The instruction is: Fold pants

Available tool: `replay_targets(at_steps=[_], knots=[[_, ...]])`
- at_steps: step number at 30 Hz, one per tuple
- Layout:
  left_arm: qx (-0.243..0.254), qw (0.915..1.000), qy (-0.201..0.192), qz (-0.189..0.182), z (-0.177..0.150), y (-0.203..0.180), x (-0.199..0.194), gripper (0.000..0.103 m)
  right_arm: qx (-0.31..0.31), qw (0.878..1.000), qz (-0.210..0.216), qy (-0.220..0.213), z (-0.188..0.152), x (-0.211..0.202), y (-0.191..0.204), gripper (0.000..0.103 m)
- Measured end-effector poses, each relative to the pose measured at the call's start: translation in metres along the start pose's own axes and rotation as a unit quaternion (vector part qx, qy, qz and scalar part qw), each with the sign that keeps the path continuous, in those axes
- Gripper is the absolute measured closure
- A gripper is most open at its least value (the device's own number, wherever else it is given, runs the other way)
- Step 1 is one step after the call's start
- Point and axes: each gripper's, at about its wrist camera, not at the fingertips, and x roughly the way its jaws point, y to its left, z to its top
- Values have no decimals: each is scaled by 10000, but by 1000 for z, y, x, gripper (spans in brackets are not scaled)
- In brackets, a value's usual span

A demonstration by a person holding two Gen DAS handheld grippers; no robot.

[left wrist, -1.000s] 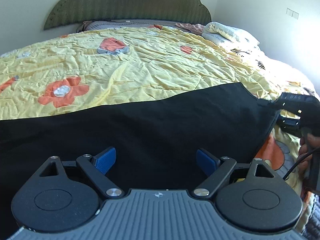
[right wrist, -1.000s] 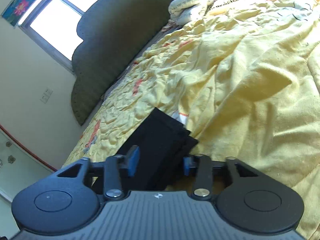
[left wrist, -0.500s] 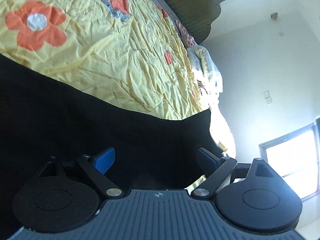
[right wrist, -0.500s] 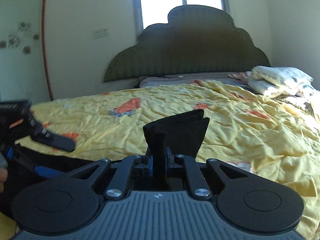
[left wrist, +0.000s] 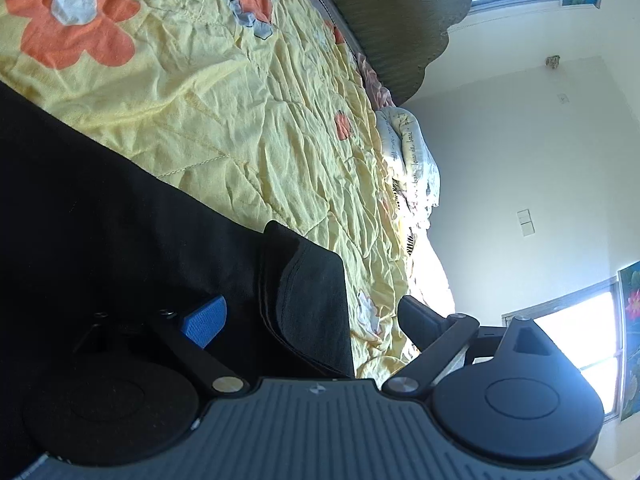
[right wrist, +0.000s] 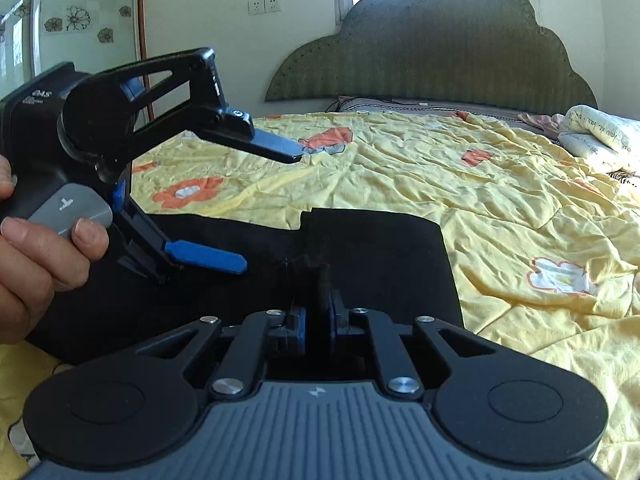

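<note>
Black pants (right wrist: 380, 256) lie on the yellow flowered bedspread (right wrist: 460, 176), with one end folded back over the rest. My right gripper (right wrist: 316, 320) is shut on a pinch of the black cloth at the near edge of the folded part. My left gripper (left wrist: 308, 316) is open, rolled on its side, straddling the folded end of the pants (left wrist: 312, 304); nothing is clamped. From the right wrist view the left gripper (right wrist: 268, 208) shows at the left, held by a hand, its lower blue finger (right wrist: 208, 258) low over the pants.
A dark green headboard (right wrist: 432, 52) stands at the far end of the bed. White bedding and pillows (right wrist: 600, 136) are piled at the far right. The bedspread also fills the left wrist view (left wrist: 240, 120). Walls and windows lie beyond.
My right gripper closed on the pants end and carried it over onto the rest. My left gripper rolled onto its side and stayed open, now over the folded end.
</note>
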Motion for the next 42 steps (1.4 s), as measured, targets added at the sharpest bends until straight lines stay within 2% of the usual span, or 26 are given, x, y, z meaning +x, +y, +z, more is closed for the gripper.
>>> replay_targets(at_steps=[6,10,13,16,20,22,24,26,27,30,32,34,38,40,42], knots=[[430,9990,-106,29,-10,-5,1,9,-866,9954,-398,25,-7,4,22,93],[708,9973,-133,130,-15,-9,5,8,-1020,9934,-530,31,-6,6,27,91],[915,9957,-81,119,-17,-12,6,4,-1062,9928,-556,-25,-6,5,28,91],[965,9953,-12,97,-17,-13,9,4,-1017,9937,-431,-200,-3,-1,28,91],[629,9980,61,-48,-9,-12,15,6,-739,9964,67,-414,7,-11,20,91],[464,9988,111,-66,-5,-9,19,18,-556,9971,251,-446,10,-14,16,90],[352,9991,238,-47,-1,-6,24,48,-429,9968,464,-490,11,-17,12,90],[248,9994,246,48,-2,-1,25,65,-414,9963,585,-474,11,-17,12,90],[245,9995,176,90,-4,1,24,78,-447,9962,599,-457,11,-16,12,90],[440,9986,-10,287,-8,5,14,98,-489,9958,664,-398,10,-13,15,90],[732,9962,-184,427,-12,2,1,99,-524,9950,764,-377,11,-12,19,90],[1153,9904,-367,672,-17,-4,-17,99,-615,9930,924,-395,12,-14,29,90],[1882,9692,-587,1477,-24,-12,-51,98,-683,9877,1369,-328,15,-9,54,90],[2086,9586,-674,1819,-25,-10,-69,98,-755,9838,1599,-278,16,-5,71,90],[2158,9524,-725,2026,-23,-5,-85,98,-878,9797,1783,-251,17,0,88,90]])
